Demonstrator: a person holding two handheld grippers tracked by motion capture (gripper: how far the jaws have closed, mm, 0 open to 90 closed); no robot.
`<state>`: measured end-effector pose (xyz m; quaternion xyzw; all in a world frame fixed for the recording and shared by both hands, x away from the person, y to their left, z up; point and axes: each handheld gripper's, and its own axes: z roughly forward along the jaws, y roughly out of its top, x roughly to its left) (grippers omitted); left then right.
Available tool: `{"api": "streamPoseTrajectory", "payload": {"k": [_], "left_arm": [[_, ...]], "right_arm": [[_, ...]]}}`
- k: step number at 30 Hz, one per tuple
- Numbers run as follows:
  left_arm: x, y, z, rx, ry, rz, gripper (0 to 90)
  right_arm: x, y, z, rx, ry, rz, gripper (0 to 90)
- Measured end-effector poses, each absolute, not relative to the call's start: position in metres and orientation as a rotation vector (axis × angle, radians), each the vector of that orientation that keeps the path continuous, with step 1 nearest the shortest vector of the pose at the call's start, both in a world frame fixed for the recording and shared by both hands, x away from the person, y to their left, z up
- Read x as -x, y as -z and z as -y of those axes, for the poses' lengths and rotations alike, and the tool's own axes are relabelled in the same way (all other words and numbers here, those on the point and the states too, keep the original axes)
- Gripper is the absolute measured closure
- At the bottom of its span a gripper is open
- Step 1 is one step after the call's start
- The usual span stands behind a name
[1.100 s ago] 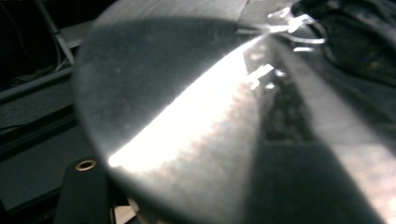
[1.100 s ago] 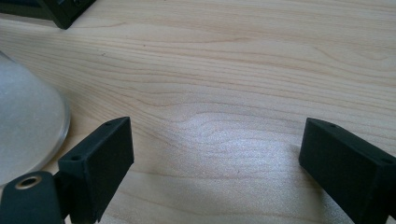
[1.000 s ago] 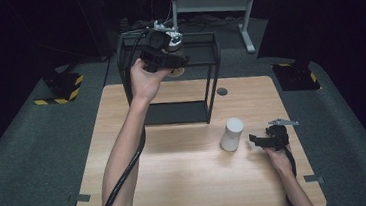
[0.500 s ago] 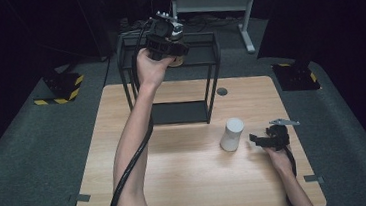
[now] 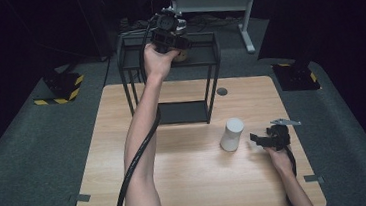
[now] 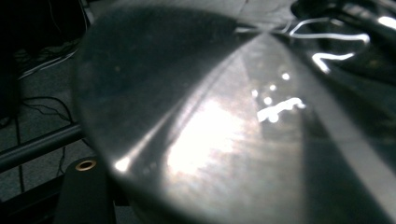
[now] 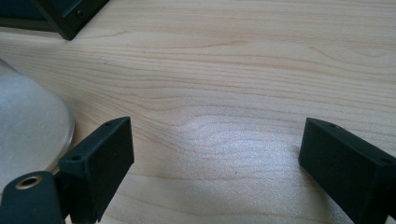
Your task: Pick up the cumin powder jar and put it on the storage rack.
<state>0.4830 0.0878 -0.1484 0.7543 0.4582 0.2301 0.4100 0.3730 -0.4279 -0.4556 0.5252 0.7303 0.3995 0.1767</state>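
Two grippers, left gripper (image 5: 168, 31) jaws pinching a shiny dark object (image 6: 224, 121) above the rack (image 5: 207, 60), right gripper (image 7: 212, 158) jaws spread beside white cup (image 5: 232, 134).

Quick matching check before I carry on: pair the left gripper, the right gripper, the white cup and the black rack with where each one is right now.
Things:
1. left gripper
2. right gripper
3. white cup
4. black rack

Places:
A. standing at the table's far edge
B. upside down on the table, near the right gripper
C. raised over the rack's top shelf
D. low over the table, jaws open with nothing between them

Pairs: 1-C, 2-D, 3-B, 4-A
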Motion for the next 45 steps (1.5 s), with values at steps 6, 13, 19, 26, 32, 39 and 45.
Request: {"api": "streamPoseTrajectory", "payload": {"k": [6, 13, 19, 26, 32, 39, 45], "left_arm": [[-0.482, 0.152, -0.089, -1.891, -0.587, -1.139, 30.5], [-0.48, 0.155, -0.091, -1.879, -0.594, -1.131, 30.3], [-0.479, 0.158, -0.088, -1.889, -0.617, -1.126, 19.8], [-0.47, 0.163, -0.1, -1.87, -0.591, -1.096, 6.5], [-0.45, 0.165, -0.113, -1.857, -0.632, -1.068, 4.9], [-0.433, 0.169, -0.128, -1.831, -0.641, -1.062, 2.8], [-0.413, 0.173, -0.138, -1.802, -0.649, -1.057, 2.1]], "right_arm": [[-0.373, 0.455, 0.428, -1.486, -1.129, -2.068, 10.0], [-0.373, 0.455, 0.427, -1.485, -1.126, -2.069, 10.1], [-0.373, 0.456, 0.428, -1.485, -1.13, -2.068, 10.1], [-0.373, 0.456, 0.428, -1.487, -1.132, -2.068, 10.0], [-0.373, 0.455, 0.426, -1.483, -1.12, -2.071, 10.0], [-0.373, 0.454, 0.424, -1.475, -1.105, -2.074, 10.0], [-0.373, 0.454, 0.423, -1.469, -1.097, -2.075, 10.0]]}}
